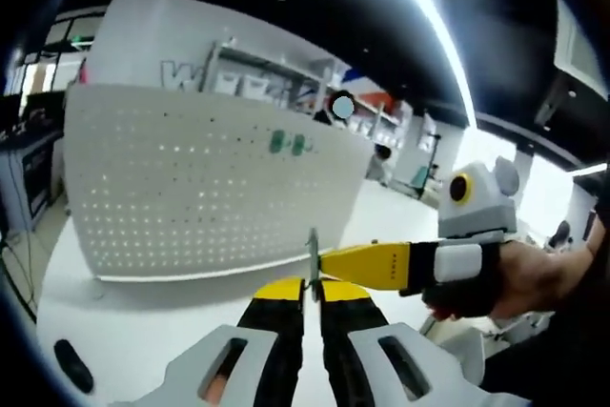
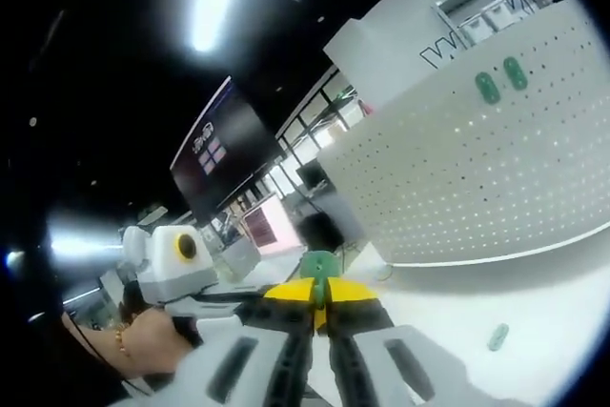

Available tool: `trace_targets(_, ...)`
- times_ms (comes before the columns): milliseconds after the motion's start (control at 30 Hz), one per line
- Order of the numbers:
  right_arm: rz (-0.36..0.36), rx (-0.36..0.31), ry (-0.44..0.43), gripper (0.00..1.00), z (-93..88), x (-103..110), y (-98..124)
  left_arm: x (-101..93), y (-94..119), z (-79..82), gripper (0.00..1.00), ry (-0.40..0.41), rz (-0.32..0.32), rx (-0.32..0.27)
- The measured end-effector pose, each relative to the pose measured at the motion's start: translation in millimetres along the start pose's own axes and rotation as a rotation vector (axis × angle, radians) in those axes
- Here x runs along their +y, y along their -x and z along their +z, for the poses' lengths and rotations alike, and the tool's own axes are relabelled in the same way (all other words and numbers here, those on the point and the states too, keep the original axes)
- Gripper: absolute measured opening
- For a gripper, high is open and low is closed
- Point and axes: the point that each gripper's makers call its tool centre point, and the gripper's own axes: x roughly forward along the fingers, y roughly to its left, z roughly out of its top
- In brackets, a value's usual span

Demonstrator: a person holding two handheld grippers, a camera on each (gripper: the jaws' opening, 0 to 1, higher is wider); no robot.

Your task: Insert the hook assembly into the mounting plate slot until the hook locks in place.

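A white pegboard mounting plate (image 1: 191, 188) stands upright on the white table, with two green pieces (image 1: 286, 143) fixed near its top. My left gripper (image 1: 312, 288) is shut on a thin upright metal hook (image 1: 313, 253) in front of the plate. My right gripper (image 1: 332, 262) comes in from the right, held by a hand (image 1: 538, 278), and its yellow tips meet that hook. In the right gripper view, my right gripper (image 2: 319, 295) is shut on a rounded green hook piece (image 2: 321, 264). The pegboard (image 2: 496, 159) stands to the right there.
A small black object (image 1: 71, 366) lies on the table (image 1: 143, 331) at the near left. A loose green piece (image 2: 498, 335) lies on the table below the pegboard. Shelves, screens and a walkway lie behind the plate.
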Motion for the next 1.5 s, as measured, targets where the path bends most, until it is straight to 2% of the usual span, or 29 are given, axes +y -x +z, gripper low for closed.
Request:
trace_targets(300,-0.011,0.023,0.075,0.01,-2.0,-1,0,-1.3,1,-1.7,0.09,0.018,-0.008,-0.008)
trace_targets(500,-0.011,0.023,0.089,0.01,-0.1,-3,-2,-0.4,1,-4.4,0.22,0.020,-0.012,-0.004)
trace_targets(600,-0.013,0.023,0.097,0.01,1.1,-4,-3,1.3,1,-7.2,0.34,0.021,-0.010,0.005)
trace_targets(733,-0.018,0.027,0.114,0.01,2.1,-8,-4,1.5,2,-13.0,0.36,0.032,-0.020,0.025)
trace_targets(867,-0.026,0.033,0.149,0.01,2.5,-12,-5,1.0,2,-16.0,0.45,0.036,-0.030,0.029)
trace_targets(933,-0.029,0.035,0.152,0.01,2.6,-15,-5,0.8,3,-16.8,0.45,0.036,-0.035,0.026)
trace_targets(1000,-0.035,0.035,0.165,0.01,3.3,-19,-6,-0.7,3,-18.4,0.49,0.041,-0.046,0.033)
trace_targets(1167,-0.056,0.019,0.245,0.01,10.0,-27,-10,-3.7,3,-17.9,0.64,0.037,-0.071,0.018)
trace_targets(1333,-0.083,0.013,0.259,0.01,11.7,-39,-14,-5.1,3,-15.1,0.76,-0.013,-0.064,-0.009)
trace_targets(1500,-0.109,0.008,0.261,0.01,12.3,-47,-15,-7.9,1,-13.7,0.80,-0.032,-0.068,-0.012)
